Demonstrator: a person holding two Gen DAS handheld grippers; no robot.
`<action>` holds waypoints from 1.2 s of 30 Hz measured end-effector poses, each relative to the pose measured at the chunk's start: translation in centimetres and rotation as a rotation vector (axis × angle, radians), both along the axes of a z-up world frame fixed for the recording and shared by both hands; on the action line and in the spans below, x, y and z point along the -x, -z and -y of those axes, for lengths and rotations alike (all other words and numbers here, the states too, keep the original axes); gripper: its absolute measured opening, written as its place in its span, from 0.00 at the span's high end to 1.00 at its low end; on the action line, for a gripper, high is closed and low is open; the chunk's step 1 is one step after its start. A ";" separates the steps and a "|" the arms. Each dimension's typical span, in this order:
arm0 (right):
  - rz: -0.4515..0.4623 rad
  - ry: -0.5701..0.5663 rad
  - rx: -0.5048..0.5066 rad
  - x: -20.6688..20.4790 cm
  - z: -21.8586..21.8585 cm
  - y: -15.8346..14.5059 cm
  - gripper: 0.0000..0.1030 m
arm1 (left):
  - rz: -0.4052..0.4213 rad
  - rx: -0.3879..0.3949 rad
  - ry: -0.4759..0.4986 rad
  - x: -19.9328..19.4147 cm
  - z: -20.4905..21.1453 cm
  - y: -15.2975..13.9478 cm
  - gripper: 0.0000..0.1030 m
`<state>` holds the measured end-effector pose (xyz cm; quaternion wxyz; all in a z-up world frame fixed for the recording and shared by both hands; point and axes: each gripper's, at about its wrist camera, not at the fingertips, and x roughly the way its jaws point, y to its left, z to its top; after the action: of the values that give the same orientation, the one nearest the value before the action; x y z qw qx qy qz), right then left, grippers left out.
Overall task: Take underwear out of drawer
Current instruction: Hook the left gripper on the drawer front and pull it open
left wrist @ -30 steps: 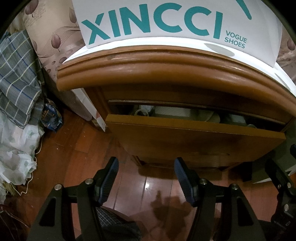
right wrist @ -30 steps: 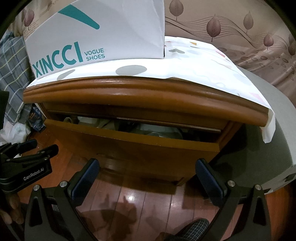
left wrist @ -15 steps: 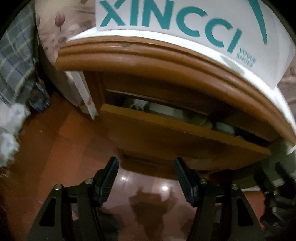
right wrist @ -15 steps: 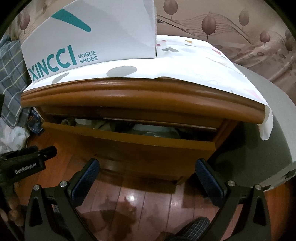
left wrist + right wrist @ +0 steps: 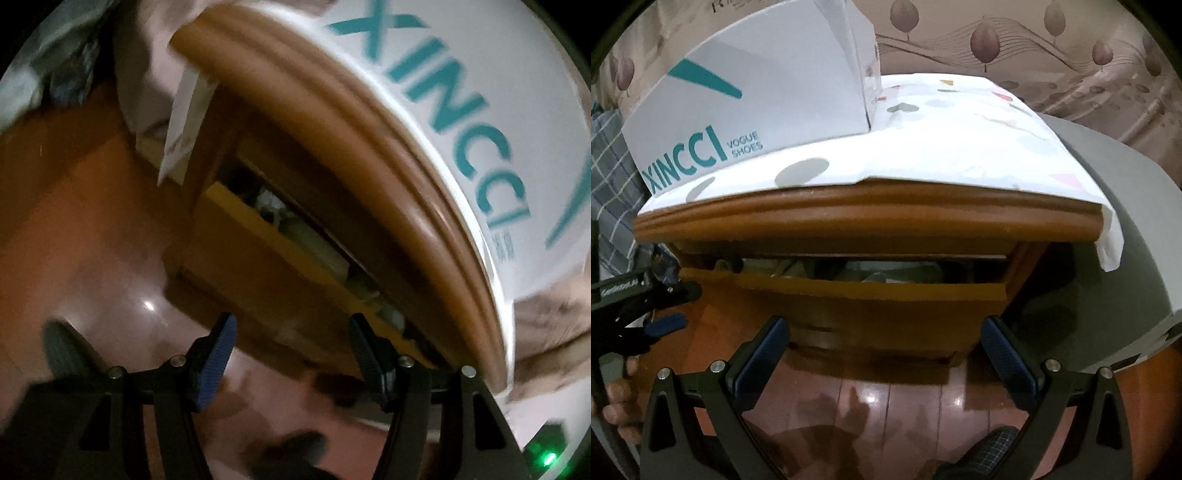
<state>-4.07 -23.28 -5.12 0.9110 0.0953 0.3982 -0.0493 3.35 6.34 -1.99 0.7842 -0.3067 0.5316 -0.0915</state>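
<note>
A brown wooden nightstand has its top drawer (image 5: pixel 871 295) pulled partly out. Pale folded cloth (image 5: pixel 886 271) lies inside; which piece is underwear I cannot tell. The drawer (image 5: pixel 280 266) and cloth (image 5: pixel 314 247) also show tilted and blurred in the left wrist view. My left gripper (image 5: pixel 290 350) is open and empty, close to the drawer's left front; it also shows at the left edge of the right wrist view (image 5: pixel 670 306). My right gripper (image 5: pixel 882 354) is open wide and empty, below the drawer front, over the floor.
A white XINCCI shoe box (image 5: pixel 750 110) stands on a white spotted cloth (image 5: pixel 960 147) on the nightstand top. A grey bed edge (image 5: pixel 1108 258) is at the right. Plaid fabric (image 5: pixel 609 166) hangs at the left. The floor (image 5: pixel 886 398) is glossy red-brown wood.
My left gripper has swung in towards the drawer's left side and rolled, so its view is tilted and blurred. My right gripper has barely moved. Both stay open.
</note>
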 end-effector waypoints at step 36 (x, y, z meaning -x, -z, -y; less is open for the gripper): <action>-0.002 -0.037 -0.083 0.1 0.6 -0.4 0.00 | -0.082 0.359 -0.331 -1.3 -2.3 9.5 0.00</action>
<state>-4.15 -23.85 -4.71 0.9066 0.1258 0.4025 -0.0160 4.67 8.64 -11.46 0.6993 -0.5275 0.4806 -0.0425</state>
